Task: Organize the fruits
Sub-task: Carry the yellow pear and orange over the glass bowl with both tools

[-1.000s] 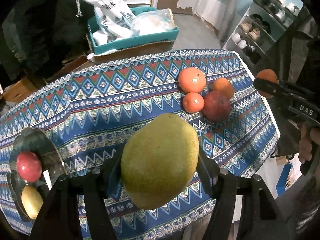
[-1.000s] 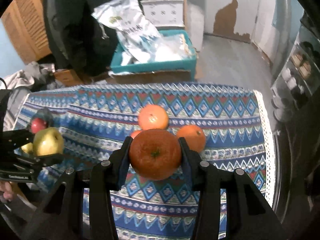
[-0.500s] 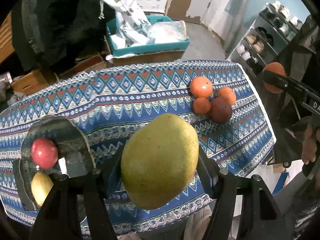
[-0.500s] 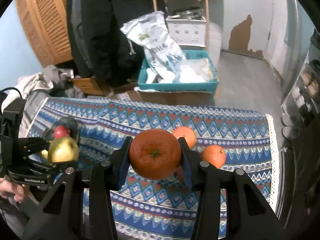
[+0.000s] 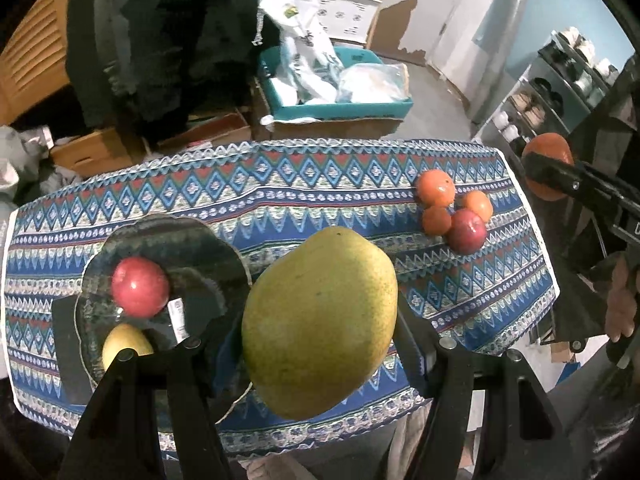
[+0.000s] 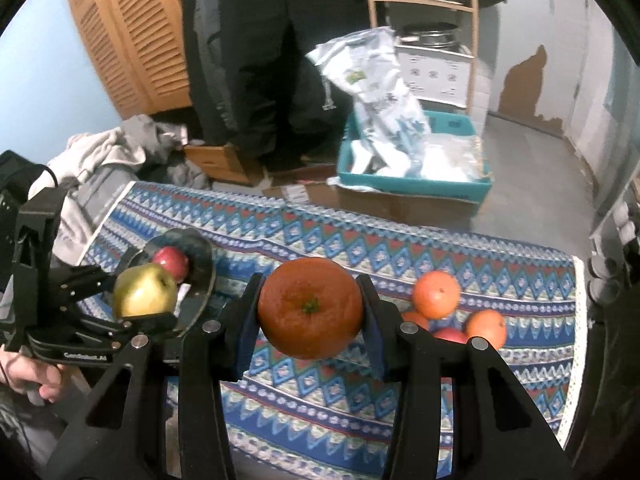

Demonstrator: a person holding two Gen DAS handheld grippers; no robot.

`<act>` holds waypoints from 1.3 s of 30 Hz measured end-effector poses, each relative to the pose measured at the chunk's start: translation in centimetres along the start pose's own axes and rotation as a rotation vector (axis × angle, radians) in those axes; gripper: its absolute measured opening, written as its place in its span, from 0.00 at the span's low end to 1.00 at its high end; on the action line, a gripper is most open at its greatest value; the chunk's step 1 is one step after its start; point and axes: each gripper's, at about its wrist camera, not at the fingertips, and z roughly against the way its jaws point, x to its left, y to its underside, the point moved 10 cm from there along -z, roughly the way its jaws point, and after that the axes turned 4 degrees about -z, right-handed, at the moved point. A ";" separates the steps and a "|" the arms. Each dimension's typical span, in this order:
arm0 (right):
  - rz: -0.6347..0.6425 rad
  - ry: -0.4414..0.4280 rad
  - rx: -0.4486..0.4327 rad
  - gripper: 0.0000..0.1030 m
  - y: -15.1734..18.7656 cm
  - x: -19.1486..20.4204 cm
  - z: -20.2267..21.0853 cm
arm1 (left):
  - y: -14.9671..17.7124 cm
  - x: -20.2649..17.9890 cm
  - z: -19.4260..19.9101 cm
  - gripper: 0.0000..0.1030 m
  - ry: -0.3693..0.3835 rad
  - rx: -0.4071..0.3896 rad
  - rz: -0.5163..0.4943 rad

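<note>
My left gripper [image 5: 320,320] is clamped on a yellow-green apple [image 5: 320,324], both pads pressed against its sides, and it hangs above the near edge of the patterned tablecloth [image 5: 280,200]. Just to its left sits the dark glass plate [image 5: 200,240] with a red apple [image 5: 140,286] and a yellow fruit [image 5: 126,346] on it — the yellow one partly hidden behind my gripper's finger.

My right gripper [image 6: 310,308] is closed on a large orange [image 6: 310,308], stem end facing the camera, held over the cloth. Behind it on the right side of the table I see the remaining pile: three smaller oranges [image 5: 436,192] touching a dark red apple [image 5: 467,231]. From the right wrist view, that red apple is mostly hidden behind the finger.

A teal crate [image 6: 416,184] with plastic bags stands on the floor beyond the table.
</note>
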 end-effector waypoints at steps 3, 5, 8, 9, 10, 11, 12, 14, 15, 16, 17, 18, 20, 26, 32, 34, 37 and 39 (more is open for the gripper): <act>0.015 -0.028 0.017 0.43 -0.2 2.0 -1.1 | 0.3 1.0 0.3 0.66 -0.004 -0.002 0.015; 0.020 -0.045 0.030 0.43 -0.2 3.1 -1.8 | 0.5 1.8 0.4 0.66 -0.014 -0.006 0.024; 0.025 -0.075 0.053 0.43 -0.3 4.8 -3.1 | 0.9 3.0 0.6 0.66 -0.017 -0.006 0.046; 0.028 -0.080 0.060 0.43 -0.4 5.4 -3.5 | 1.0 3.3 0.6 0.66 -0.016 -0.005 0.053; 0.033 -0.087 0.067 0.43 -0.4 5.9 -3.9 | 1.2 3.9 0.6 0.66 -0.016 -0.003 0.065; 0.037 -0.094 0.075 0.43 -0.4 6.6 -4.5 | 1.3 4.2 0.6 0.66 -0.017 -0.002 0.073; 0.040 -0.099 0.081 0.43 -0.5 7.0 -4.8 | 1.5 4.6 0.6 0.66 -0.018 -0.002 0.078; 0.046 -0.110 0.098 0.43 -0.4 8.0 -5.8 | 1.8 5.4 0.6 0.66 -0.022 -0.002 0.092; 0.048 -0.111 0.104 0.43 -0.5 8.3 -6.2 | 1.9 5.9 0.6 0.66 -0.021 -0.002 0.099; 0.051 -0.114 0.113 0.43 -0.4 8.8 -6.7 | 2.2 6.5 0.5 0.66 -0.023 0.002 0.112; 0.053 -0.117 0.122 0.43 -0.3 9.3 -7.2 | 2.3 7.0 0.5 0.66 -0.023 0.004 0.123; 0.054 -0.119 0.129 0.43 -0.3 9.6 -7.7 | 2.5 7.3 0.4 0.66 -0.021 0.006 0.131; 0.058 -0.122 0.149 0.43 -0.2 10.3 -8.7 | 2.9 8.2 0.2 0.66 -0.022 0.011 0.145; 0.081 -0.133 0.191 0.43 0.1 12.5 -11.3 | 4.3 10.0 -1.1 0.66 -0.029 0.045 0.183; 0.119 -0.155 0.240 0.43 1.0 15.1 -13.8 | 5.7 11.2 -2.6 0.66 -0.018 0.076 0.217; 0.128 -0.157 0.257 0.43 1.4 15.7 -14.6 | 6.2 11.6 -3.1 0.66 -0.023 0.089 0.222; 0.142 -0.157 0.289 0.43 2.3 16.6 -16.0 | 6.7 12.2 -3.9 0.66 -0.022 0.107 0.242; 0.138 -0.163 0.310 0.43 2.8 17.0 -16.8 | 7.1 12.7 -4.6 0.66 -0.024 0.117 0.250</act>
